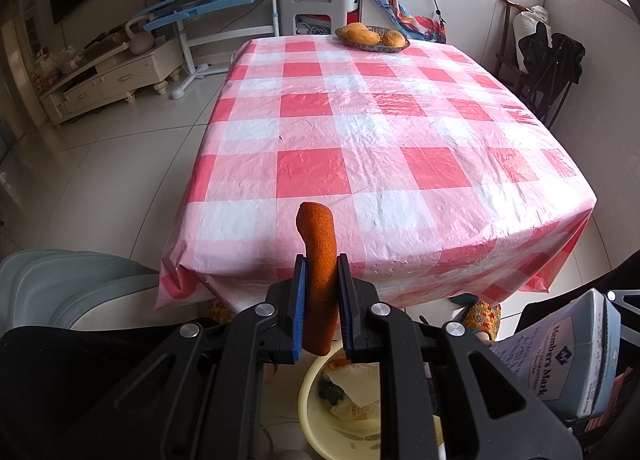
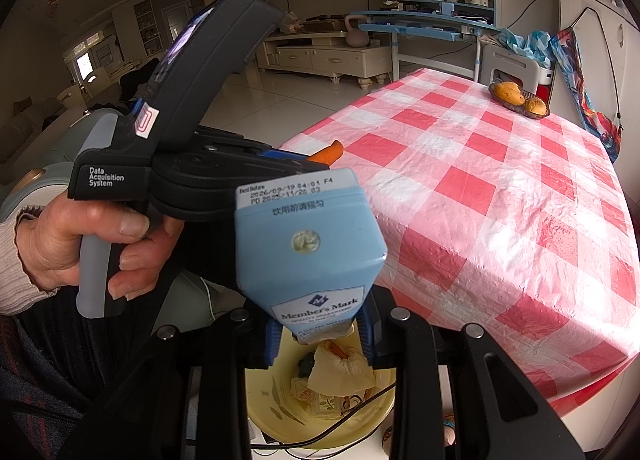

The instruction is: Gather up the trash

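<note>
My left gripper point(image 1: 321, 272) is shut on an orange peel strip point(image 1: 318, 244) that stands up between its blue pads, above a yellow basin point(image 1: 308, 400) on the floor holding crumpled wrappers. My right gripper point(image 2: 320, 334) is shut on a light blue Member's Mark drink carton point(image 2: 308, 244), held over the same yellow basin point(image 2: 264, 392). The carton also shows at the right edge of the left wrist view point(image 1: 576, 356). The left gripper's body and the peel's tip point(image 2: 330, 151) show in the right wrist view, left of the carton.
A table with a pink checked cloth point(image 1: 380, 131) stands ahead, with a basket of mangoes point(image 1: 372, 37) at its far edge. A grey chair point(image 1: 68, 284) is at the left. A dark chair with bags point(image 1: 544, 55) stands at the right wall.
</note>
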{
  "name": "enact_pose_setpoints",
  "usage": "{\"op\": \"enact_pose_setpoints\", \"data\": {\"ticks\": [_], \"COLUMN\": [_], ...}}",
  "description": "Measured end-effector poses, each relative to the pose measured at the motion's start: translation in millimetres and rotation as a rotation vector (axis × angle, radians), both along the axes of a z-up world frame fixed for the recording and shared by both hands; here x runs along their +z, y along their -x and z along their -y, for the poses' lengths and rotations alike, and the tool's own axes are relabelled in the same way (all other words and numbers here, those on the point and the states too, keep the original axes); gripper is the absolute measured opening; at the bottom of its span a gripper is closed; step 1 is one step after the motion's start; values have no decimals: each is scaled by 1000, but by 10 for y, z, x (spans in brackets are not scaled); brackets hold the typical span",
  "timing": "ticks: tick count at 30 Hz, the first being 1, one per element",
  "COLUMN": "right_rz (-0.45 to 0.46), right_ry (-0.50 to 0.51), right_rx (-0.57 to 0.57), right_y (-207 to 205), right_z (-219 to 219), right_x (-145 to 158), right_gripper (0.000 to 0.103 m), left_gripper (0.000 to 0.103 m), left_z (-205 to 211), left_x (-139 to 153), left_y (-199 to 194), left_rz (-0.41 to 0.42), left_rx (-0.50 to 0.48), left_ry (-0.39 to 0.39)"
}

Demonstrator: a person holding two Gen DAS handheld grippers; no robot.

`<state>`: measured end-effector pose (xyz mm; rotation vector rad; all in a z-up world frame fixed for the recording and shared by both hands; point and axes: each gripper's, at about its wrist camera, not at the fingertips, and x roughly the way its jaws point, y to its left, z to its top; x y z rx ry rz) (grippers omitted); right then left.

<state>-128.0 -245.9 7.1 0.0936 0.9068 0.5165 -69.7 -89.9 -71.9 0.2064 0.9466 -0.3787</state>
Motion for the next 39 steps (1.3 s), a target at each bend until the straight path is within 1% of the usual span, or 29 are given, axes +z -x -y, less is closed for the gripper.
{"op": "enact_pose_setpoints", "data": {"ticks": [7, 9, 10, 11, 12, 13, 14, 16, 17, 20, 22, 26, 31, 35, 36, 39], "right_rz": [-1, -2, -5, -14, -19, -23, -27, -23, -17, -15, -13, -6, 3, 15, 23, 59], "right_ry": [1, 2, 3, 6, 13, 22, 26, 26, 27, 32, 40, 54, 63, 80, 86, 128], "right_rx": [-1, 0, -2, -6, -16, -28, -43, -68, -84, -105, -103, -117, -176, -223, -241, -304], "right_y": [2, -2, -5, -10, -15, -27, -31, -33, -27, -32, -24, -34, -60, -85, -85, -96], "right_z": [2, -1, -1, 4, 14, 25, 51, 95, 126, 164, 162, 167, 268, 319, 345, 392], "right_x": [-6, -1, -12, -31, -48, -61, -75, -69, -64, -65, -71, -46, -29, -11, 2, 47], "right_gripper": [31, 31, 31, 38, 43, 47, 50, 56, 60, 61, 61, 66, 69, 76, 77, 85], "left_gripper": [14, 14, 19, 22, 29, 36, 41, 53, 54, 55, 55, 55, 55, 57, 58, 65], "left_z": [-3, 0, 6, 31, 51, 61, 58, 13, -3, -30, -38, -42, -101, -128, -134, -144], "left_x": [-3, -20, -47, -82, -108, -115, -103, -48, -27, -8, 15, 64, 125, 178, 203, 298], "left_y": [1, -5, -9, -19, -22, -13, -8, 3, 1, -14, 0, -12, -21, -23, -16, 23], "left_rz": [-2, -15, -34, -55, -67, -59, -50, -26, -19, -25, -14, 6, 16, 37, 51, 99], "left_rx": [1, -4, -10, -18, -20, -13, -10, 10, 21, 33, 35, 44, 67, 87, 93, 107], "left_ry": [0, 2, 1, -5, -18, -39, -40, -23, -19, -12, -14, -5, 20, 34, 37, 53]}}
